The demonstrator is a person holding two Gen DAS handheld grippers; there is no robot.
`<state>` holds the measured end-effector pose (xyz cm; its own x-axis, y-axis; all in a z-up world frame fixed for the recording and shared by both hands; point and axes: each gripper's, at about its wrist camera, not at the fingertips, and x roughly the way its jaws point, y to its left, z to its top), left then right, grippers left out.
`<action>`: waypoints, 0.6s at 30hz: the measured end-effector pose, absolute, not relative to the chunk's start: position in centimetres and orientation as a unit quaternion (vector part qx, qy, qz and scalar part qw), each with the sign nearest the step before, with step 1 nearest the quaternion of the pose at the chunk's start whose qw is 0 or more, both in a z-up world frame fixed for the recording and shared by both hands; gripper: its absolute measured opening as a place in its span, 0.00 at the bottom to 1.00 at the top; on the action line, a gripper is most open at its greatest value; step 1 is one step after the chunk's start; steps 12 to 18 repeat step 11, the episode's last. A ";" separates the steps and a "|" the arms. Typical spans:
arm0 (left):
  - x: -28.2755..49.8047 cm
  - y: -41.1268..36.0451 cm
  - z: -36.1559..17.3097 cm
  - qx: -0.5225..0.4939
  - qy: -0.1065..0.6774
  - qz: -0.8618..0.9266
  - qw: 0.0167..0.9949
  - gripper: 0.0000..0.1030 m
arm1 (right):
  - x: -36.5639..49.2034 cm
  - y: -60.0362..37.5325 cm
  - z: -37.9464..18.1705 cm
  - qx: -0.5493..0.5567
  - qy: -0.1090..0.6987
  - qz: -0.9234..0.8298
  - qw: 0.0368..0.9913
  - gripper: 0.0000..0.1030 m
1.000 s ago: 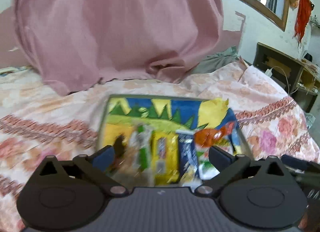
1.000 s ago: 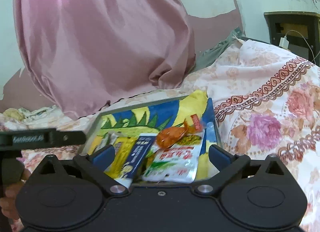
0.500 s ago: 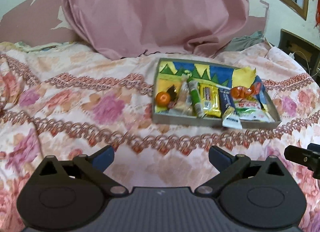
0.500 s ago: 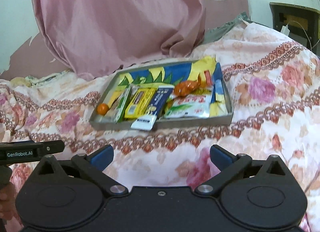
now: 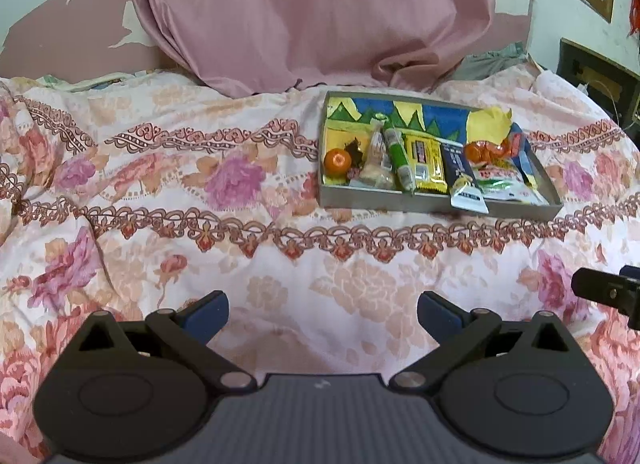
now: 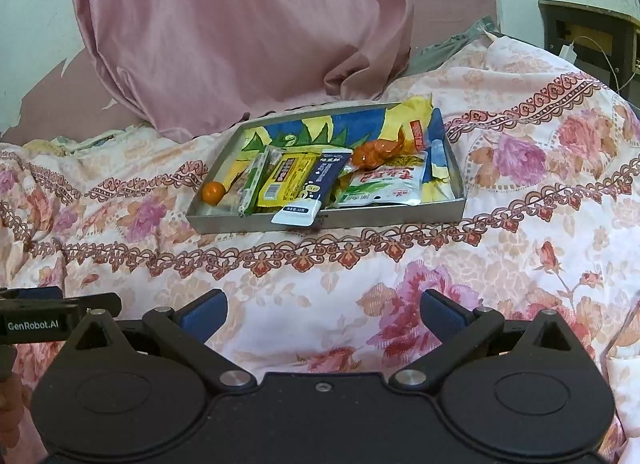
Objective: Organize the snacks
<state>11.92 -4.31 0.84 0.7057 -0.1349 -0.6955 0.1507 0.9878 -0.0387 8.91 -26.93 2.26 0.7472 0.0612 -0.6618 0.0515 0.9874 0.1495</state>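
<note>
A matt grey metal tray [image 6: 400, 215] holds glossy plastic snack packets [image 6: 384, 184] on a soft floral cloth bedspread [image 6: 520, 244]; satiny pink fabric [image 6: 240, 32] hangs behind.

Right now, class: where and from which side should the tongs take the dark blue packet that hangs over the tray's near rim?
Probably its white end, which juts past the tray rim. Come from the near side, low, one finger above and one below the flat sheet; neighbours crowd its long edges.
</note>
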 end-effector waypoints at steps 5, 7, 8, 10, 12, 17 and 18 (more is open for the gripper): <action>11.7 -4.5 0.8 0.018 0.376 -0.080 0.923 0.99 | 9.0 -26.8 2.0 0.076 0.360 0.004 0.930 0.99; 11.7 -4.6 0.7 0.019 0.377 -0.080 0.923 0.99 | 9.1 -26.8 2.0 0.077 0.361 0.006 0.929 0.99; 11.7 -4.6 0.7 0.018 0.377 -0.081 0.922 0.99 | 9.1 -26.8 1.9 0.076 0.362 0.006 0.929 0.99; 11.8 -4.6 0.6 0.018 0.379 -0.081 0.922 0.99 | 9.1 -26.8 1.9 0.076 0.362 0.007 0.929 0.99; 11.8 -4.6 0.6 0.018 0.379 -0.081 0.922 0.99 | 9.1 -26.8 1.9 0.075 0.363 0.008 0.929 0.99; 11.8 -4.6 0.6 0.018 0.379 -0.081 0.922 0.99 | 9.1 -26.8 1.9 0.075 0.363 0.008 0.929 0.99; 11.8 -4.6 0.6 0.018 0.379 -0.081 0.922 0.99 | 9.1 -26.8 1.9 0.075 0.363 0.008 0.929 0.99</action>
